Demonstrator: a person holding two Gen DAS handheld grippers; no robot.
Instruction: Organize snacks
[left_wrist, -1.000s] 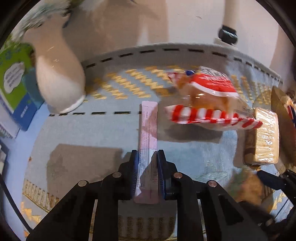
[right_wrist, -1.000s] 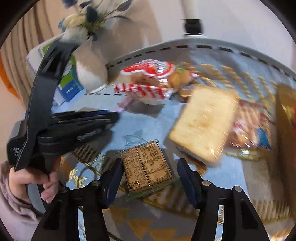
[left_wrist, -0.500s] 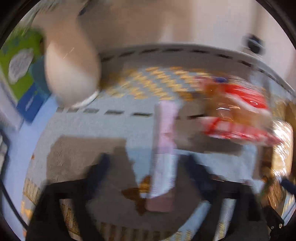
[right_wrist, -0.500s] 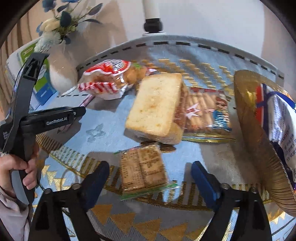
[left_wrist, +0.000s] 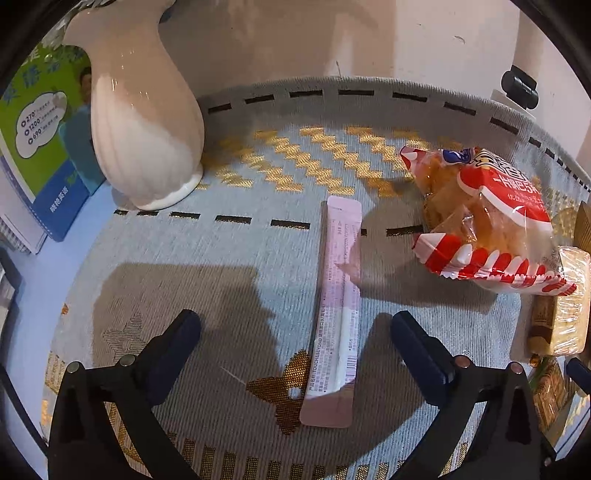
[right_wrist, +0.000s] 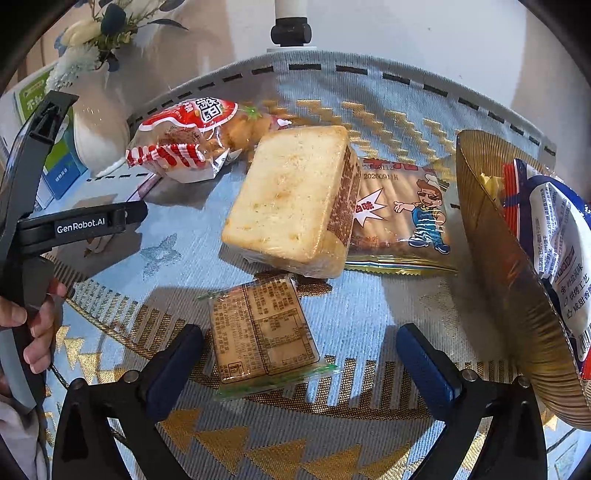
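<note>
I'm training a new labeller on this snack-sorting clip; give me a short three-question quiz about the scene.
1. True or false: the pink sachet is clamped in the left gripper.
2. What lies between the right gripper fingers?
A. cracker packet
B. vase
C. sponge cake
3. What does the gold basket hold?

Key:
1. False; it lies loose on the cloth, and the jaws are opening.
2. A, untouched.
3. A blue and white snack bag.

Black hand-held gripper (right_wrist: 299, 360), blue pads (right_wrist: 424, 367), silver screws, "GenRobot.AI" marking, pale sleeve (right_wrist: 18, 435)
</note>
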